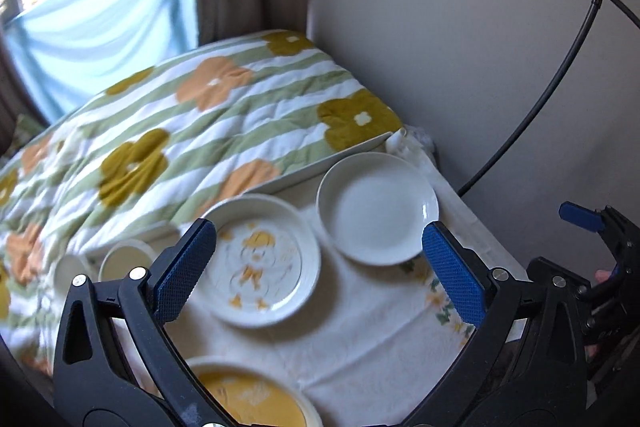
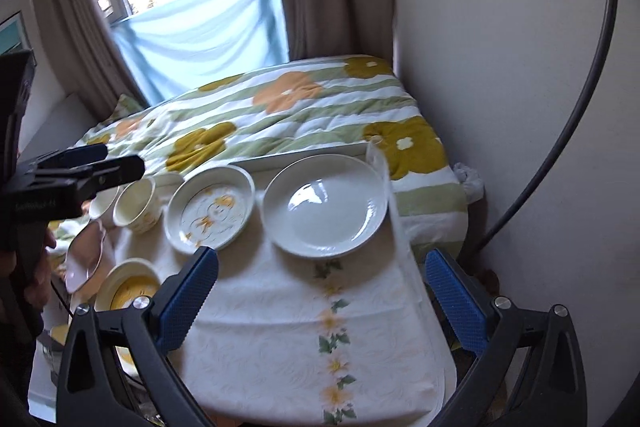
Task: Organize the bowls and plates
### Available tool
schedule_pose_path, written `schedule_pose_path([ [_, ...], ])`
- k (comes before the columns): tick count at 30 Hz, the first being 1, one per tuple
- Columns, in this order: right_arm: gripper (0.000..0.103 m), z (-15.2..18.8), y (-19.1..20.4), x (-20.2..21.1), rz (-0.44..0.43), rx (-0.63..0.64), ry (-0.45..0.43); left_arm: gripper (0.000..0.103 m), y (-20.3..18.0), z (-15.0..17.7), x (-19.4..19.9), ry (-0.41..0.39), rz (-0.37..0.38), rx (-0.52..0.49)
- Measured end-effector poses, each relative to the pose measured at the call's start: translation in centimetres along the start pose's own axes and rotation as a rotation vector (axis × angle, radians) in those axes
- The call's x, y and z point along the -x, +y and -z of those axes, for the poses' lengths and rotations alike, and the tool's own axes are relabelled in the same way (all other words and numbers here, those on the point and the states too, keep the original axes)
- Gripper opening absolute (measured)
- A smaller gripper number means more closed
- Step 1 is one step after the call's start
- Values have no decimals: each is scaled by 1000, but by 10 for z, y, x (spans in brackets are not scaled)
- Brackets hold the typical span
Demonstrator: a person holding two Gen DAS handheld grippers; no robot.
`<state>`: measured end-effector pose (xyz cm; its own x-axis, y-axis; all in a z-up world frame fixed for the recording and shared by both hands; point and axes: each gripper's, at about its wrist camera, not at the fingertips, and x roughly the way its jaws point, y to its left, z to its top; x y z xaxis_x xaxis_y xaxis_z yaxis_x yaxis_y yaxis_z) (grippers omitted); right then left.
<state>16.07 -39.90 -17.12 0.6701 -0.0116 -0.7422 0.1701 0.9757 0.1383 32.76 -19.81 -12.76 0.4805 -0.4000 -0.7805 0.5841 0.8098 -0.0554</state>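
Broadly, largest first:
Bed (image 2: 304, 115): soft quilt, green and white stripes with orange and mustard flowers; its near edge is hidden behind the tabletop.
Tabletop (image 2: 312, 339): covered by a white embossed cloth with a printed daisy strip; the front edge is cut off in both views.
Plain white plate (image 2: 325, 205): glossy, round, shallow; sits at the far right of the tabletop, just beside the patterned plate.
Patterned plate (image 2: 211, 213): white, raised rim, yellow cartoon figure, blurred in the left wrist view.
Yellow-centred bowl (image 1: 248, 393): cream rim, lower part cut off by the frame in the left wrist view.
Pink dish (image 2: 84, 259): lobed shape, partly hidden at the left edge.
Cream cup (image 2: 136, 207): upright, left of the patterned plate; other small cups behind it are hard to make out.
Left tool (image 1: 320, 267): blue textured pads spread wide, holding nothing, above the two plates.
Right tool (image 2: 322, 301): pads equally wide apart, holding nothing, over bare cloth.
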Motion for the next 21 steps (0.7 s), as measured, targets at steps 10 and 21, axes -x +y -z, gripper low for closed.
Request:
schedule_pose_path([
  [10,103,-6,-43,-100,-58,-337,158,101,6,-42,-150,259,241,-60],
  [21,61,26,-67,-178,-41,-624,259,46,-6,-20,-251,441,332,-154],
])
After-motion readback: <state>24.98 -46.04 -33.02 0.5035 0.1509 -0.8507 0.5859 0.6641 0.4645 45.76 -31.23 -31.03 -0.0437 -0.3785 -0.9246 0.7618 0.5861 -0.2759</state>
